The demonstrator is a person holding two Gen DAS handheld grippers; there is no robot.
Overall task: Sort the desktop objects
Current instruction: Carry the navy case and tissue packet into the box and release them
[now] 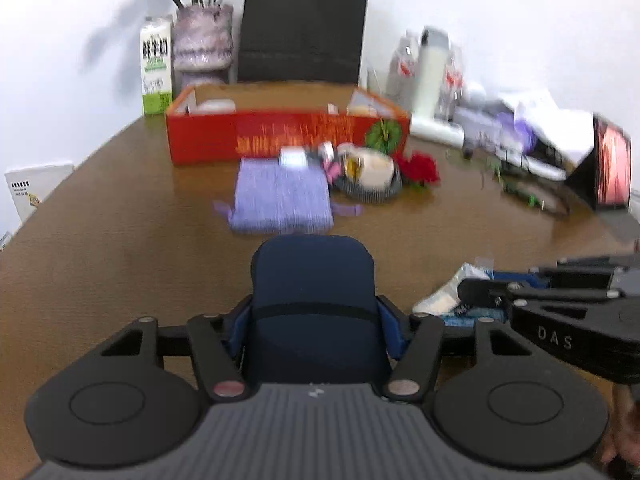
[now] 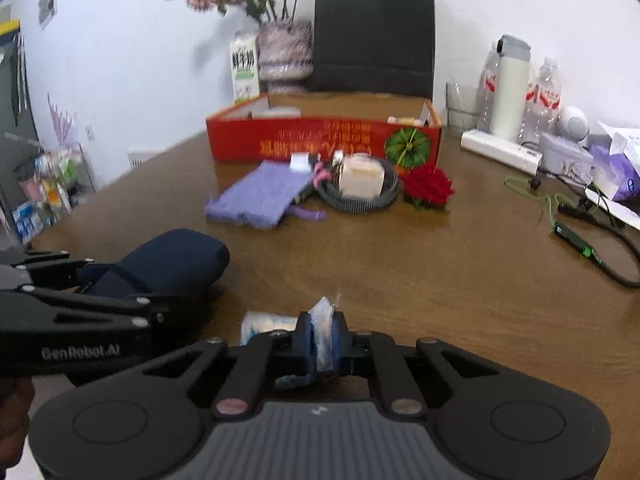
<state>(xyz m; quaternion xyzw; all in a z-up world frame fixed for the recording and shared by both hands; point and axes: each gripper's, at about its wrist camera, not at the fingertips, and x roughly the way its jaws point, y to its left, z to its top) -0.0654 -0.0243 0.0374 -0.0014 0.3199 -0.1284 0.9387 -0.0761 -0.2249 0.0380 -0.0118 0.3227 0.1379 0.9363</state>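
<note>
Left tool (image 1: 314, 320) gripping navy case (image 1: 314, 280); right tool (image 2: 322, 340) pinching packet (image 2: 322, 320).

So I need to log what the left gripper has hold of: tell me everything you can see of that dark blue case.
The dark blue case is a rounded, oblong pouch, like a glasses case, with a matte, fabric-like surface and a dark seam line across it. It sits between the fingers of the left gripper, whose blue pads press on its sides. Its far end points toward the red box, low over the brown table; whether it rests on the table cannot be told. It looks closed.
</note>
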